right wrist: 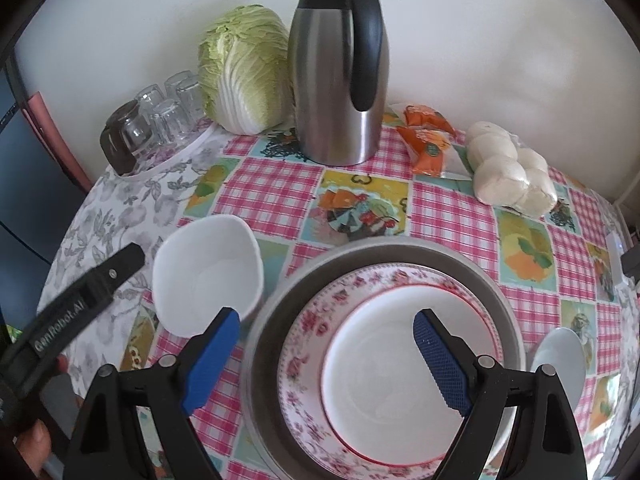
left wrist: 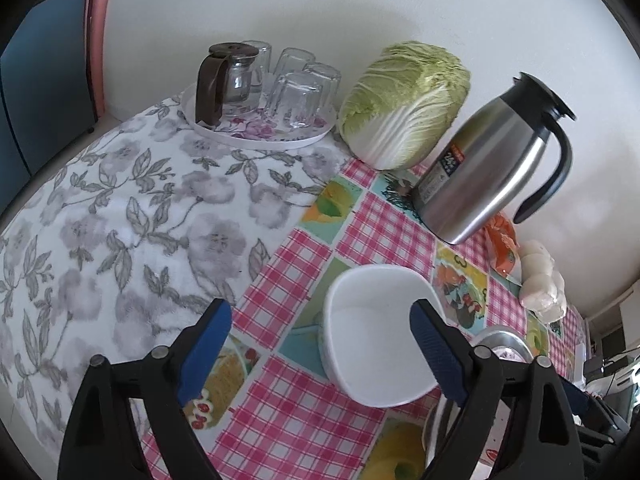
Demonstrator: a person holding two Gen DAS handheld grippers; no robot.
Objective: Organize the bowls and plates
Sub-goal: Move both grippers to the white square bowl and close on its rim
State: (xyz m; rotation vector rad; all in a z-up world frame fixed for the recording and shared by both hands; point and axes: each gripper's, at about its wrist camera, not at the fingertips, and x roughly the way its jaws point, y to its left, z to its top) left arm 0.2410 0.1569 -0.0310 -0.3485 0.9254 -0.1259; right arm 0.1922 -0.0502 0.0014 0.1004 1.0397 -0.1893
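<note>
Both grippers, left gripper over the white bowl and right gripper over stacked plates on the counter, gaped empty; approach step, next needing a rim-straddling descent.

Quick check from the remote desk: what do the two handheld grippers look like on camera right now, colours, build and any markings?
Both match: the left gripper and right gripper have black angular plastic arms with silver pivot bolts, ending in blue textured pads. The right wrist view also shows the left unit's black body with a "GenRobot.AI" label. No cables or sleeves visible.
</note>
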